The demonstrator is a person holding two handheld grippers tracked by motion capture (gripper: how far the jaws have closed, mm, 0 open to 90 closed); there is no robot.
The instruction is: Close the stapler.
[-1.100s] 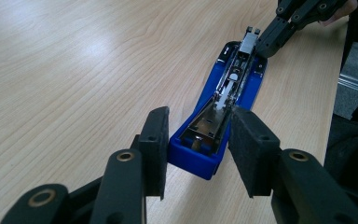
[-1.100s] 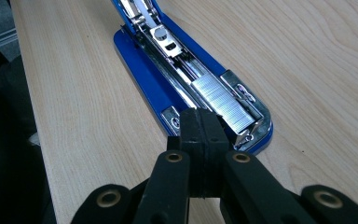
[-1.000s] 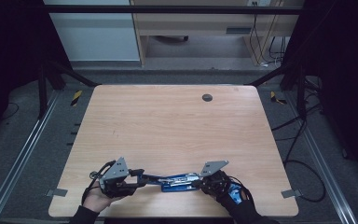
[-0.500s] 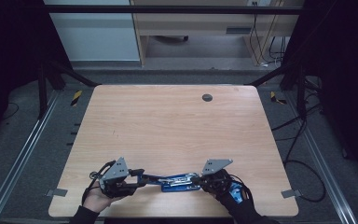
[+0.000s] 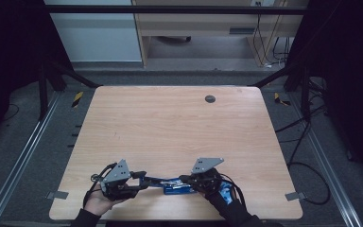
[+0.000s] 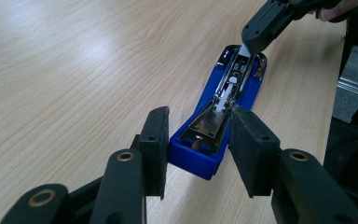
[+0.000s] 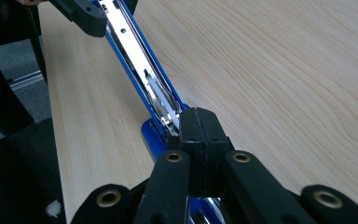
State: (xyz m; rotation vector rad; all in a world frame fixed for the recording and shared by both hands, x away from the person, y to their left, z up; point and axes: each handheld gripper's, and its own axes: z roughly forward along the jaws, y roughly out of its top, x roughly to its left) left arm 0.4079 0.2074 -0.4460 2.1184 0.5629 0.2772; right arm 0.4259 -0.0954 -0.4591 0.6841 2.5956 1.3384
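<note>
so i've got a blue stapler [image 5: 172, 183] lying flat near the front edge of the tabletop [image 5: 170, 127], stretched out between my two hands. my left hand-held gripper [image 6: 196, 140] has its jaws set on either side of one end of the stapler's blue base, and the pads look to be pressing its sides, so it's pinching that end. you can see the shiny metal staple channel [image 6: 223, 95] running away from that end toward the far one. my right hand-held gripper [image 7: 199, 126] has its jaws pressed together, pads touching each other, with the tips right at the metal rail of the stapler [image 7: 140, 65] at the other end; whether a thin bit of metal is caught between them i can't tell. from above, both hand-held grippers, left [image 5: 139, 179] and right [image 5: 186, 179], point inward at each other with the stapler bridging the gap. there's also a small dark round thing [image 5: 210, 99] set in the tabletop way over by the far edge, well apart from all this.
</note>
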